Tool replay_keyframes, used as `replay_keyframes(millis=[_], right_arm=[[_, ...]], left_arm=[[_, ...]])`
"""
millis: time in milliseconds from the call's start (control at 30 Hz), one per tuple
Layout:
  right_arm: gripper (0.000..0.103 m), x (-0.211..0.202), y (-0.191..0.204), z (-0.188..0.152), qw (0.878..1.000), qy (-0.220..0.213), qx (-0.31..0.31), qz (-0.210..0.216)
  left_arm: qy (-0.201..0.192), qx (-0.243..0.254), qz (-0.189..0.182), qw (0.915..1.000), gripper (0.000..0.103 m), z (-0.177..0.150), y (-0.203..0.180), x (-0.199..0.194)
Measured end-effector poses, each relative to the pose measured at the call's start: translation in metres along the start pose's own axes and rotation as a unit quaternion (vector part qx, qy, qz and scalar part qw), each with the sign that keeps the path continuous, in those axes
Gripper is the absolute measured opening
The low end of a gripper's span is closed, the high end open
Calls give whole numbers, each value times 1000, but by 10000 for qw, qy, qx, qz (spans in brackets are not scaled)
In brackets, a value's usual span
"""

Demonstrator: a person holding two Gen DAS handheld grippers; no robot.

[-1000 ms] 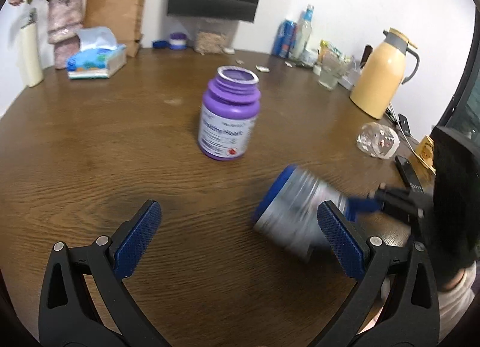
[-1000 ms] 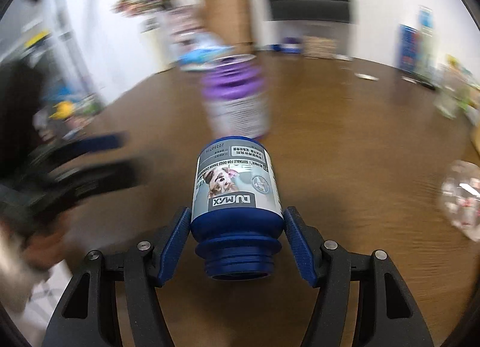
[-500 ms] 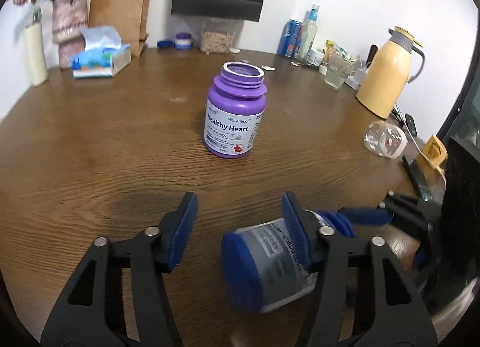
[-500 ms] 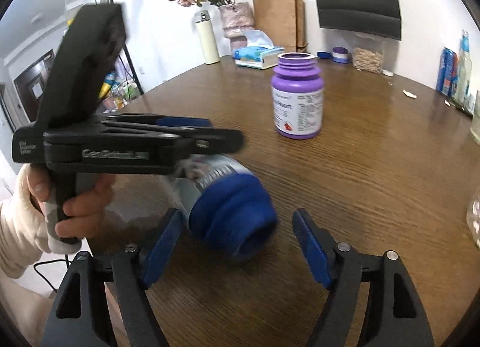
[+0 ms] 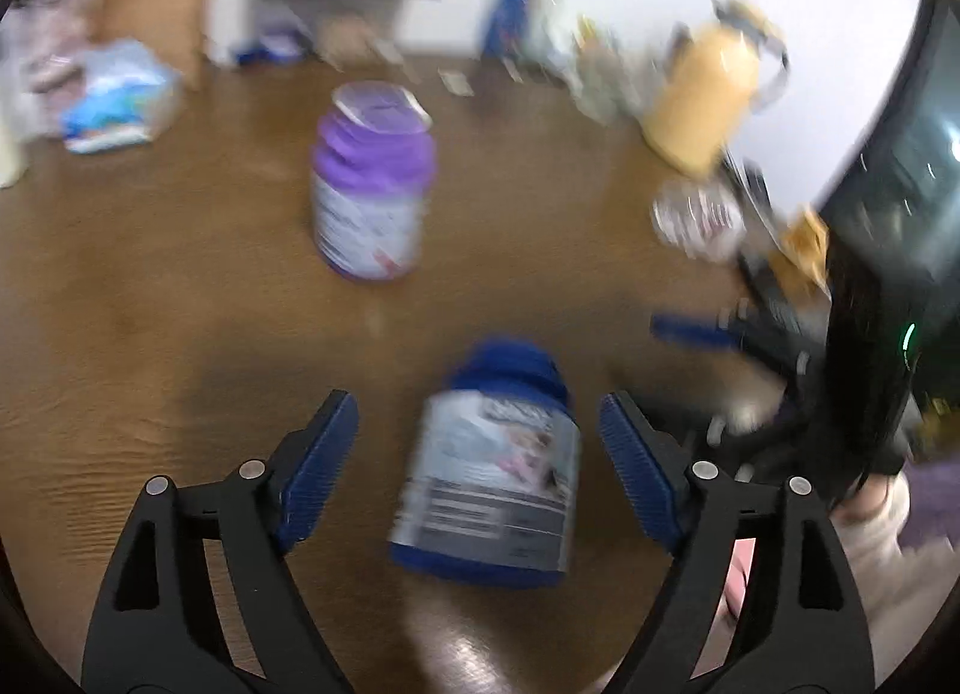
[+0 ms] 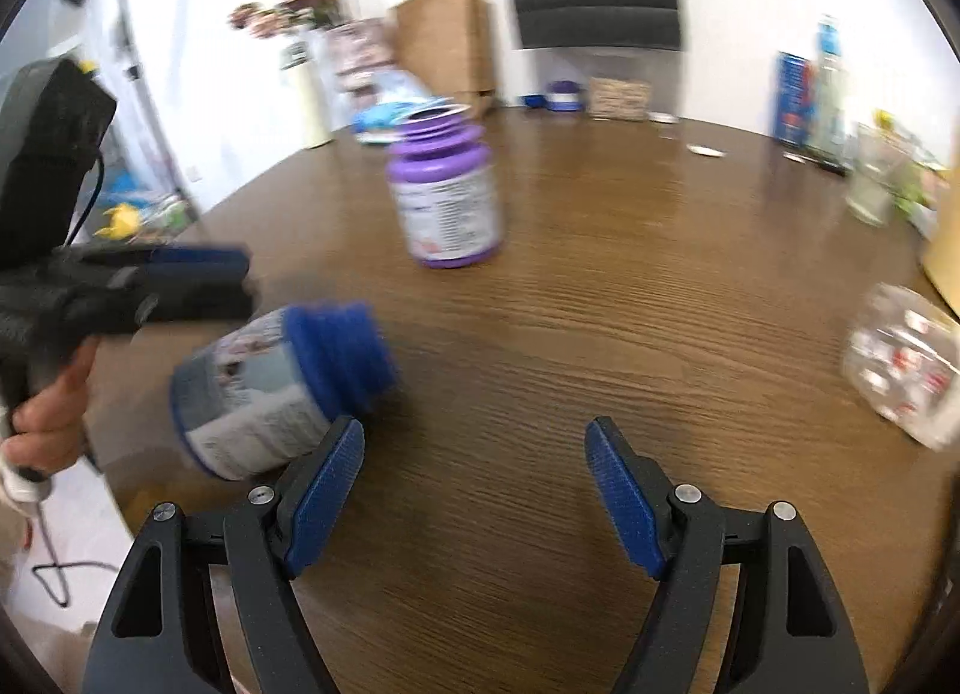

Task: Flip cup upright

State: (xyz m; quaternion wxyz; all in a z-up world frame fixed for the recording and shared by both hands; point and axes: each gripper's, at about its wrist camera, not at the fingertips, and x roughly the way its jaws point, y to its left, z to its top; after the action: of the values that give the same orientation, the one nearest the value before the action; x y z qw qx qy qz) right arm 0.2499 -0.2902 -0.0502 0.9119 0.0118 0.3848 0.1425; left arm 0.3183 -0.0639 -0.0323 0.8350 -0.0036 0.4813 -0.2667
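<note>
since half a second ago: left gripper (image 5: pixel 479 469) jaws widened around the blue jar (image 5: pixel 489 466), untouched.
jar: lying on its side on the table (image 6: pixel 600 334), neck (image 6: pixel 345 358) toward the purple bottle (image 5: pixel 369 184).
right gripper (image 6: pixel 474 505): spread wide, empty, kept clear.

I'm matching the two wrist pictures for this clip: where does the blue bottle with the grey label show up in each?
Left wrist: the blue bottle is low in the middle, between the open fingers of the left gripper, neck pointing away.
Right wrist: the same bottle is at lower left, on its side near the table edge, outside the open right gripper.
Shared landmark: the upright purple bottle, farther back on the table.
</note>
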Motion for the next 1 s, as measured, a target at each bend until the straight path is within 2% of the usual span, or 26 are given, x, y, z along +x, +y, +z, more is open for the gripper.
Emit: replay_keyframes(millis=[33, 100, 133, 233, 267, 367, 400, 433, 533, 567, 633, 700, 733, 800, 867, 900, 933, 967, 1000], right_arm=[[81, -5, -7, 0, 9999, -18, 147, -51], [81, -14, -18, -1, 9992, -40, 385, -117], [81, -18, -22, -1, 9989, -66, 456, -129], [81, -27, -26, -3, 9983, -130, 564, -35], [81, -28, -25, -3, 9983, -142, 574, -8], [81, -27, -20, 2, 9982, -238, 540, 98], [81, -27, -18, 8, 9978, -299, 552, 229], [81, -28, -15, 17, 9964, -398, 592, 451], [81, -28, -5, 46, 9914, -633, 639, 948], [81, -27, -1, 58, 9894, -736, 678, 1048], [81, -23, 10, 85, 9823, -834, 623, 1557], [81, -14, 19, 104, 9723, -772, 690, 2096], [85, -6, 24, 115, 9678, -689, 743, 2305], [89, 6, 35, 128, 9672, -542, 905, 2310], [89, 19, 44, 143, 9603, -486, 996, 2561], [87, 24, 45, 147, 9573, -465, 1003, 2669], [69, 34, 49, 154, 9511, -347, 1038, 2887], [67, 39, 54, 159, 9440, -269, 1032, 3123], [67, 40, 60, 164, 9491, -295, 914, 3001]], left_arm=[[309, 20, -26, 9995, 79, 1, -2, 11], [723, 99, -38, 9973, 63, 2, -5, 30], [772, 158, 1, 9969, 60, 1, -6, 34], [569, 442, 104, 9973, 60, -3, -14, 31], [452, 459, 135, 9978, 60, -4, -14, 28], [-260, 472, 372, 9979, 60, -3, -11, 6], [-660, 563, 596, 9944, 60, -2, -12, -7], [-889, 620, 730, 9914, 60, 1, -12, -12], [-1693, 950, 1194, 9737, 60, 8, -14, -38], [-1781, 1017, 1209, 9712, 60, 9, -13, -42], [-2047, 1218, 1208, 9637, 60, 10, -12, -51], [-2383, 1352, 1278, 9532, 60, 10, -10, -60], [-2455, 1330, 1314, 9512, 60, 11, -10, -59], [-2711, 1227, 1375, 9447, 60, 14, -1, -63], [-2874, 1269, 1409, 9389, 60, 17, 2, -65], [-2973, 1311, 1426, 9349, 60, 19, 5, -67], [-2974, 1319, 1458, 9343, 60, 21, 8, -65], [-2998, 1299, 1478, 9335, 60, 24, 11, -65], [-3011, 1224, 1434, 9348, 60, 28, 18, -65]])
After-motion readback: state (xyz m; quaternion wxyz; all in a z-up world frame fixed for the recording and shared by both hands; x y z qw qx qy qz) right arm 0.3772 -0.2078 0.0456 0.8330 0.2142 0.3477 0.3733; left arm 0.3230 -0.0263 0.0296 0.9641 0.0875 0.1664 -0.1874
